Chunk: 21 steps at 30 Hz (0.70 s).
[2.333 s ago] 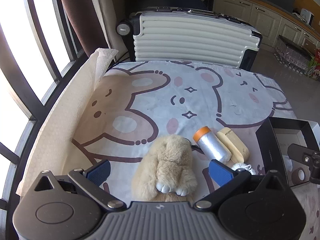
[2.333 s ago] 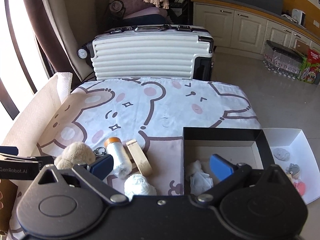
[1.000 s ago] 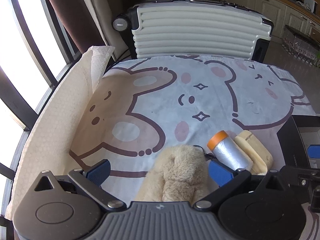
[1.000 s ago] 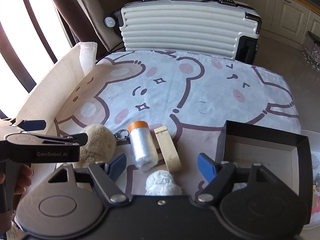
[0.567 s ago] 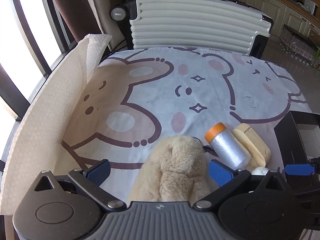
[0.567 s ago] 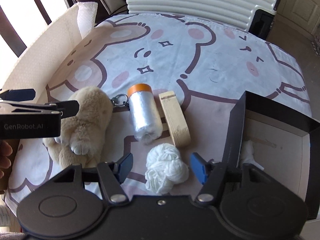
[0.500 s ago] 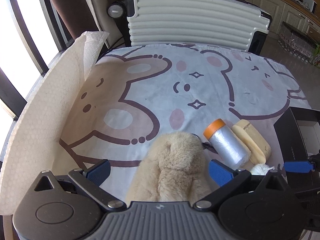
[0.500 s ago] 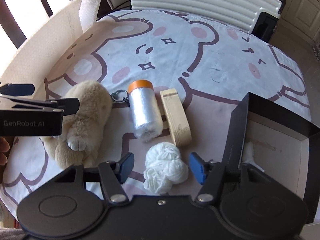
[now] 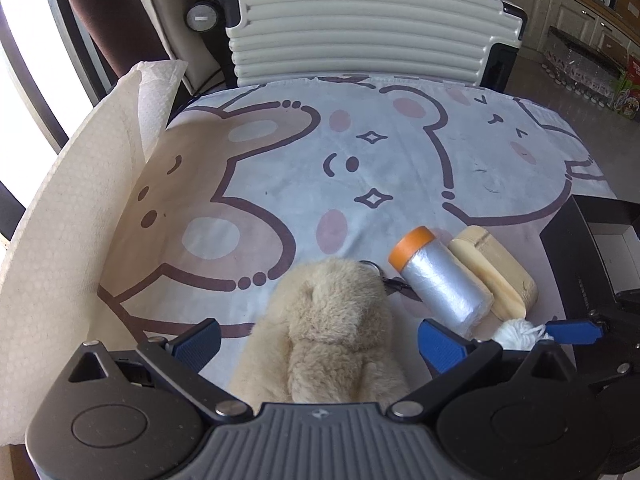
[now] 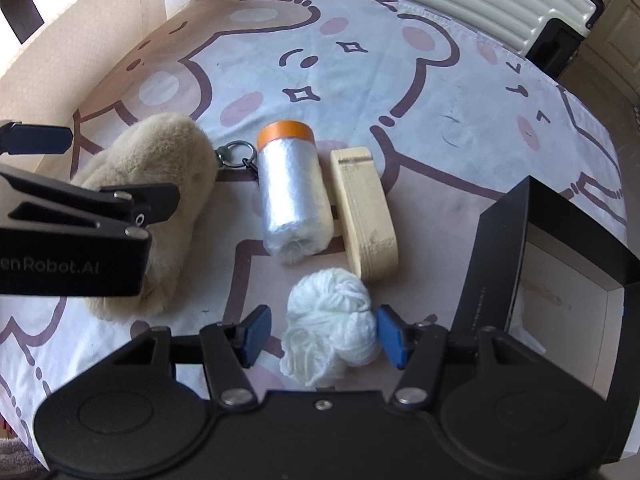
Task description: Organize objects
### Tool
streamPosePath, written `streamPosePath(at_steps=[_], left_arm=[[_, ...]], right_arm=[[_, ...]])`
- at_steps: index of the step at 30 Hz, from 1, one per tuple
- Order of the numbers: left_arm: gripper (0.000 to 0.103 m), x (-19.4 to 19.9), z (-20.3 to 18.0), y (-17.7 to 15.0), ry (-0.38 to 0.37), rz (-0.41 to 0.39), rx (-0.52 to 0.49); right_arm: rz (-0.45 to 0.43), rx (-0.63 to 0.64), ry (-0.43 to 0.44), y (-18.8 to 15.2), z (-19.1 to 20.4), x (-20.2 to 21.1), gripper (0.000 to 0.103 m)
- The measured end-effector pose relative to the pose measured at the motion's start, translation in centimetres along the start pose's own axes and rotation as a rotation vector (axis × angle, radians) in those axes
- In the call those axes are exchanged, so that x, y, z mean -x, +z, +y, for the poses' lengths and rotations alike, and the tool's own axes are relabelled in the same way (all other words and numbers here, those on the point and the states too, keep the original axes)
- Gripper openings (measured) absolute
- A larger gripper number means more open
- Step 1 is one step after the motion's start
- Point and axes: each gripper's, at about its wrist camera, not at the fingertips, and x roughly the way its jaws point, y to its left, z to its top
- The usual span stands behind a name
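A beige plush toy with a keyring lies on the bear-print cloth between the open fingers of my left gripper; it also shows in the right wrist view. My right gripper is open around a white yarn ball, its right pad at the yarn's edge. The yarn ball peeks out at the lower right of the left wrist view. A silver film roll with an orange end and a wooden block lie side by side just beyond the yarn.
An open black box with white stuffing inside stands to the right of the yarn. A white paper sheet stands along the table's left edge. A white suitcase stands behind the table. The left gripper's body shows at left.
My right gripper has dropped lower and moved forward, so the yarn ball now sits between its fingers, which have narrowed. My left gripper has held its place over the plush toy.
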Motion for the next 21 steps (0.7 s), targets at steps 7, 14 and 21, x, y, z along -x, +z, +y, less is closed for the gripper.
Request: streamPosePath(at_steps=[7, 14, 21], left_arm=[[0.103, -1.0, 3.4, -0.1, -0.09, 0.0, 0.131], [0.103, -2.1, 3.9, -0.6, -0.141, 0.036, 0.142], [0.103, -2.7, 1.1, -1.3, -0.113, 0.094, -0.031]], right_arm=[[-0.004, -0.098, 0.055, 0.4, -1.2, -0.2, 0.059], [0.004, -0.102, 0.086, 0.7, -1.2, -0.7, 0.06], [0.025, -0.101, 0.101, 0.8, -1.4, -1.5, 0.06]])
